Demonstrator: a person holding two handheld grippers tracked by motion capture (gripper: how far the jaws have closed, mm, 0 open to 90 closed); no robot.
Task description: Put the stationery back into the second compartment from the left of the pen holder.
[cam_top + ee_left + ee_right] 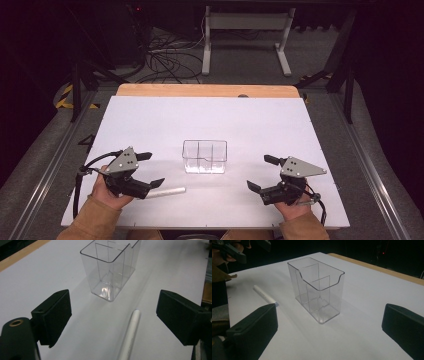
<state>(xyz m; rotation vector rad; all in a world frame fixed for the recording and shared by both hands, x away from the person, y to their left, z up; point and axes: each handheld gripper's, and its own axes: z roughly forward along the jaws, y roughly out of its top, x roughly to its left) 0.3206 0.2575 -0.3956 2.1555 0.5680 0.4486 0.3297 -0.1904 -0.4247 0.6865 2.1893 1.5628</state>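
Note:
A clear plastic box [204, 156] with inner dividers stands upright at the middle of the white table top [200, 120]. A white pen [167, 191] lies flat to its front left. My left gripper [153, 169] is open just left of the pen. In the left gripper view the pen [130, 335] lies on the table between the wide-apart jaws, untouched, with the box [110, 267] beyond it. My right gripper [259, 172] is open to the front right of the box, nothing between its jaws. The right gripper view faces the box [318, 287], with the pen [264, 296] to its left.
A wooden strip [207, 90] edges the far side of the table. Beyond it on the floor lie tangled cables [167, 60] and a white desk frame [245, 37]. Metal rails [367, 170] run along both sides. The left hand and its gripper [234, 250] sit at the right gripper view's top left.

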